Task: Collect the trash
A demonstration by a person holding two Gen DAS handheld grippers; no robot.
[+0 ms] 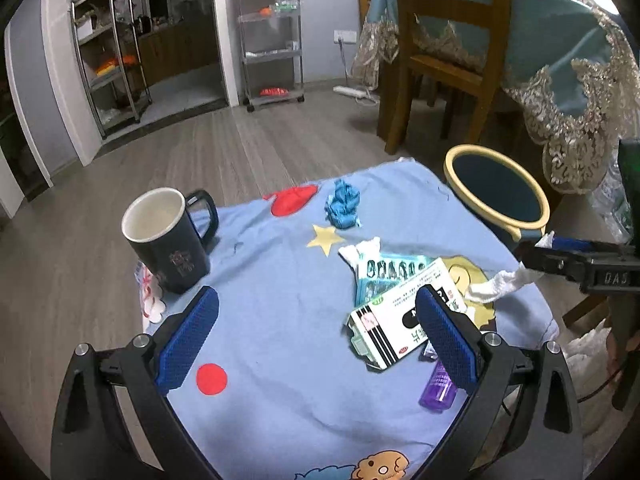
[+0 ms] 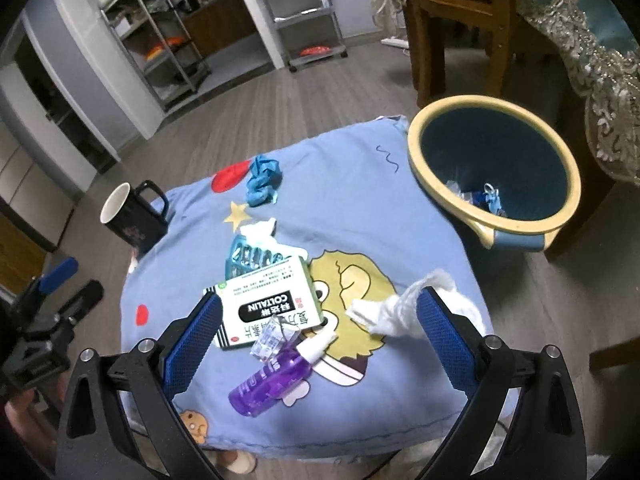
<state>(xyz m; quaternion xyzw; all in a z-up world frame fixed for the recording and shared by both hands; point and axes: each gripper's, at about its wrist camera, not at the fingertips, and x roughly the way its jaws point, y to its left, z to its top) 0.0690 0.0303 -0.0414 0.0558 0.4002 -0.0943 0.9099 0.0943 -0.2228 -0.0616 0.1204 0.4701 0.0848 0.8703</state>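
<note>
White and soft, the tissue point(image 2: 394, 312) lies on the near right part of the blue cloth point(image 2: 352, 184), on the yellow cartoon face. It is twisted like a little rope. Your right gripper point(image 2: 320, 320) has its jaws wide and holds nothing. Its right finger point(image 2: 440, 328) sits just in front of the tissue, but from the right camera you cannot tell if it touches. In the left camera, the tissue point(image 1: 500, 284) runs up to the tip of that gripper.

Your left gripper point(image 1: 316, 324) is wide too and holds nothing. It hangs over the near part of the cloth.

The tissue looks very light and squashy. It should not slip or break. Grab it at the thick twisted middle, not at the thin loose end, or a bit may tear off.

The bin point(image 2: 496, 168) stands past the far right corner of the cloth. Some scraps are already inside.

More trash waits. A blue crumpled wad point(image 2: 262, 180) lies far on the cloth, soft and light. A white box point(image 2: 268, 300) lies in the middle, stiff, over a blister pack point(image 2: 248, 256). A purple bottle point(image 2: 268, 380) lies near you; it may be slippery. The mug point(image 2: 132, 216) on the left looks heavy and is likely not trash.
</note>
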